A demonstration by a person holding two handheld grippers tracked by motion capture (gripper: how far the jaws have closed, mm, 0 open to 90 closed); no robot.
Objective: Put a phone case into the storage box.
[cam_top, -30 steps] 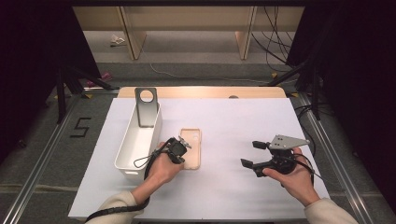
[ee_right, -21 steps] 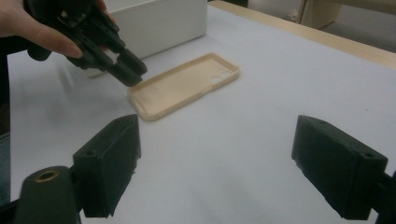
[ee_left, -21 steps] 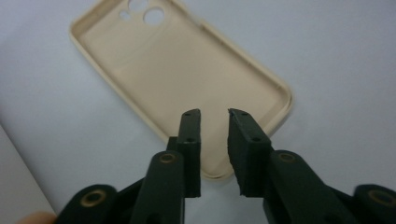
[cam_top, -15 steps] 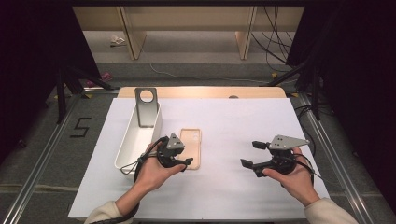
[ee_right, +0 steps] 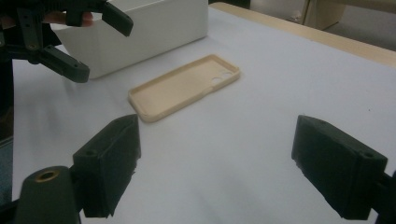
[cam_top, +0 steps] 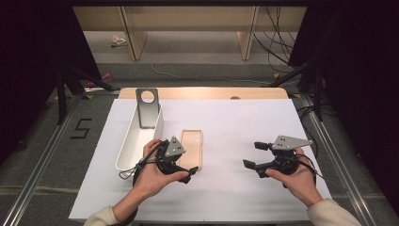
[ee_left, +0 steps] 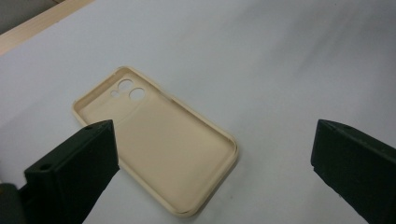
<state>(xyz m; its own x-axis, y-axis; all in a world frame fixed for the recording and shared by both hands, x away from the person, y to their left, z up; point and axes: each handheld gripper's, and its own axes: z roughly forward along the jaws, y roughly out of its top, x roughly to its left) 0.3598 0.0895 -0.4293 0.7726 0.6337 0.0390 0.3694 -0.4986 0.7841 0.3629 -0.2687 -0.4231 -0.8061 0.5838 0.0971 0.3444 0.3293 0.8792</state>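
Beige phone case (cam_top: 191, 149) lay open-side up on counter (cam_top: 244, 127), just right of white bin (cam_top: 136, 141); left hand-held gripper (cam_top: 186, 172) hovered w/ jaws wide at its near end, right hand-held gripper (cam_top: 251, 155) also open, well apart; case prob. light, flexible—pinch a long rim.

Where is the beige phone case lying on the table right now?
In the high view, the beige phone case lies flat, open side up, on the white table, left of centre, just right of the white bin, with the left gripper at its near end.
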